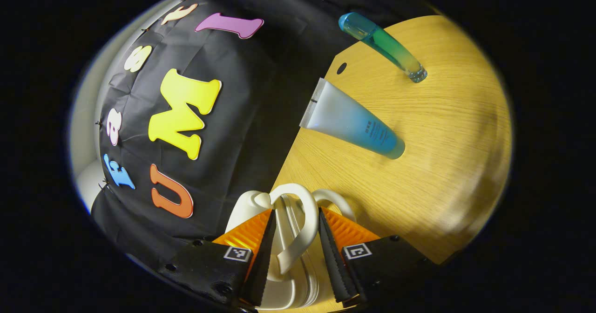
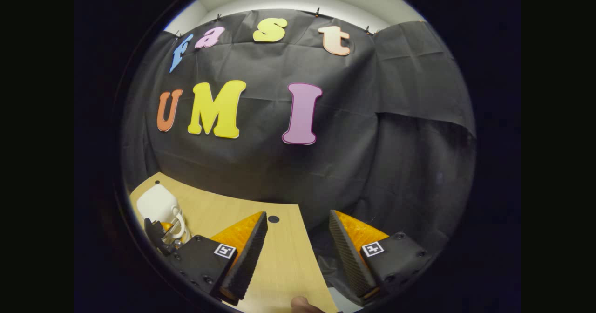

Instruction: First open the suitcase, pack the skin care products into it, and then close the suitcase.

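Left gripper view: left claw (image 1: 296,252) at the bottom centre, ribbed wedge fingers (image 1: 263,257) spread a little to either side of a smooth white curved plastic handle (image 1: 298,224). Handle loop sitting in the gap between them; cannot tell whether either pad actually presses on it. Belongs to a small glossy white hard-shell suitcase (image 1: 249,206), rounded at the corners, with a layered rim running down between the fingers at the bottom edge. Resting on a pale wood-grain desk (image 1: 442,131) that fills the right half of the frame, a small round hole (image 1: 341,68) near its corner. In the middle of the frame, lying flat on the desk, a frosted squeeze tube (image 1: 350,119), flat crimped end toward the upper left, shading from milky white to blue at its rounded cap. Above it, upper right of centre, a slim translucent bottle (image 1: 381,44), blue at one end, green in the middle, clear at the cap end, leaning out over the desk edge. Both well apart from the suitcase.

Right gripper view: right claw (image 2: 298,252) at the bottom, fingers spread wide, nothing between them, hovering over the desk edge. White suitcase at lower left, the left claw at its handle. A fingertip (image 2: 301,302) at the bottom edge. Wrinkled black cloth wall (image 2: 326,164) behind.
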Motion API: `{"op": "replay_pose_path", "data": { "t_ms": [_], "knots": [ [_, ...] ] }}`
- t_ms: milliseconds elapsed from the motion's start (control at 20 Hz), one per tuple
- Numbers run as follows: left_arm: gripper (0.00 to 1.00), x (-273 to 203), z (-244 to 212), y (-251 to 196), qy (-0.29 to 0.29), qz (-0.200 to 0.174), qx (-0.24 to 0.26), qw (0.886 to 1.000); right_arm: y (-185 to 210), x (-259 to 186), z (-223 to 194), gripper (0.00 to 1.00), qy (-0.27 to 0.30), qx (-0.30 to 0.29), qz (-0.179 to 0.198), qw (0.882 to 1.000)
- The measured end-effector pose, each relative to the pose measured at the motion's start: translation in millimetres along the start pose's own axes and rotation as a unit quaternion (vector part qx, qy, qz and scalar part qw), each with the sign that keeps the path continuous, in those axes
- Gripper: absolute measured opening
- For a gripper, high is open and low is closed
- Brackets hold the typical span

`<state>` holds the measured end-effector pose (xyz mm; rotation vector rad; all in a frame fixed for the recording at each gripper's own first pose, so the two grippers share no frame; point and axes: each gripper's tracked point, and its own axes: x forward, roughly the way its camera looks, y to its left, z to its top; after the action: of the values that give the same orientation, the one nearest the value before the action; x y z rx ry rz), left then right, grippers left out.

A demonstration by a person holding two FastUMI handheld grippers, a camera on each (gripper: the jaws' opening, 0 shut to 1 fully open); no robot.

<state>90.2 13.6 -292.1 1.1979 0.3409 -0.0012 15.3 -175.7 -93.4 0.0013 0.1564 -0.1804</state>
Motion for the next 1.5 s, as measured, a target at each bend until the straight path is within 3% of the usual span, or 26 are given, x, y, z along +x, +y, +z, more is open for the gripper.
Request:
{"op": "replay_pose_path", "data": {
  "t_ms": [200,550,700,1050,1150,1500],
  "knots": [
    [0.33,2.2,-4.3,-3.6,0.026,-0.011,0.026,0.999,-8.2,1.1,-5.3,0.79,0.004,-0.012,-0.005,1.000],
    [0.16,-5.1,5.8,3.7,0.029,-0.035,0.024,0.999,6.2,-12.5,-8.4,0.79,0.011,-0.012,-0.024,1.000],
    [0.06,-7.4,6.5,17.8,0.032,-0.048,-0.022,0.998,16.1,-19.7,-2.0,0.80,0.005,-0.013,-0.036,0.999],
    [0.03,-22.5,11.1,71.0,0.020,-0.082,-0.141,0.986,42.8,-28.7,12.0,0.80,-0.001,-0.011,-0.065,0.998],
    [0.03,-26.2,12.2,96.6,0.012,-0.087,-0.188,0.978,53.4,-30.4,18.1,0.80,-0.006,-0.013,-0.068,0.998],
    [0.03,-40.5,-22.5,196.4,-0.005,-0.093,-0.346,0.934,102.4,-29.2,25.6,0.79,0.000,-0.001,-0.067,0.998]
  ]
}}
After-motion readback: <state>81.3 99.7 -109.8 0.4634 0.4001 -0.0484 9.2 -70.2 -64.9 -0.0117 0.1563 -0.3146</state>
